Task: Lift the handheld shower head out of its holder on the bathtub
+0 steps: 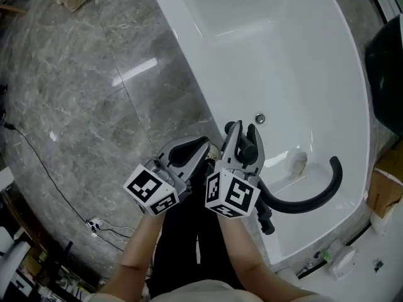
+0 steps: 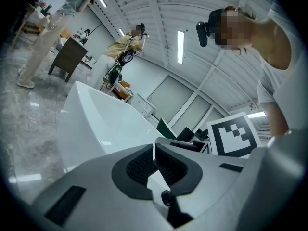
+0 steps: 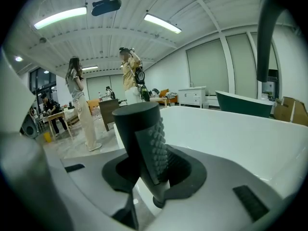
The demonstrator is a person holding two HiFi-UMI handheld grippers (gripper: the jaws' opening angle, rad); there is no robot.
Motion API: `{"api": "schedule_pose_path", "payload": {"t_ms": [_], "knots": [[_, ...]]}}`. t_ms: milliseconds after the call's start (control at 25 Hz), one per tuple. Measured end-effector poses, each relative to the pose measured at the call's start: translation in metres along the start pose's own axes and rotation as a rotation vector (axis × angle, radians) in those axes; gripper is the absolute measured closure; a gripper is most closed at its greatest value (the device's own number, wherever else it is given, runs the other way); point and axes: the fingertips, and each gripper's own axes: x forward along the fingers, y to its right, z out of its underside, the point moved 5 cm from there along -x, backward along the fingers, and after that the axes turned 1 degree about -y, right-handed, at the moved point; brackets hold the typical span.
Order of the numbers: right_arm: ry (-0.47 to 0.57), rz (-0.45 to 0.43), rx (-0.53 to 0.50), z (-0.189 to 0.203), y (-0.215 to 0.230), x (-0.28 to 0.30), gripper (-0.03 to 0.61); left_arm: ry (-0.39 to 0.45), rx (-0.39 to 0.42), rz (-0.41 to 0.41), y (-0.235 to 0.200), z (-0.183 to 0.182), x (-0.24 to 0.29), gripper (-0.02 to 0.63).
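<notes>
The black handheld shower head (image 3: 142, 138), its nubbed face turned right, stands upright between the jaws of my right gripper (image 3: 155, 163), and the pads close on it. In the head view that gripper (image 1: 243, 137) sits over the near rim of the white bathtub (image 1: 283, 55), with the shower head (image 1: 252, 138) dark between its fingers. My left gripper (image 1: 189, 151) hovers just left of it, outside the tub rim. Its ridged pads (image 2: 166, 165) meet with nothing between them, and the tub (image 2: 96, 119) lies ahead of it.
A black curved spout (image 1: 315, 197) arches over the tub's near right end, past a round overflow fitting (image 1: 259, 118). Grey marble floor (image 1: 82, 87) with a thin cable (image 1: 44, 162) lies left. A cardboard box (image 1: 381, 190) stands right. People (image 3: 79, 105) stand far off in the room.
</notes>
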Motion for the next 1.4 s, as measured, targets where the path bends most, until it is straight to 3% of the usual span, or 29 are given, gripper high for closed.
{"api": "schedule_pose_path", "payload": {"t_ms": [560,1400], "knots": [[-0.031,-0.040,-0.049,-0.004,-0.002,-0.006,0.468,0.014,0.032,-0.002,0.018,-0.013,-0.012,0.594],[0.005,-0.118,-0.055,-0.053,-0.003,-0.046,0.469,0.013,0.095,0.003,0.068,-0.034,-0.036,0.594]]}}
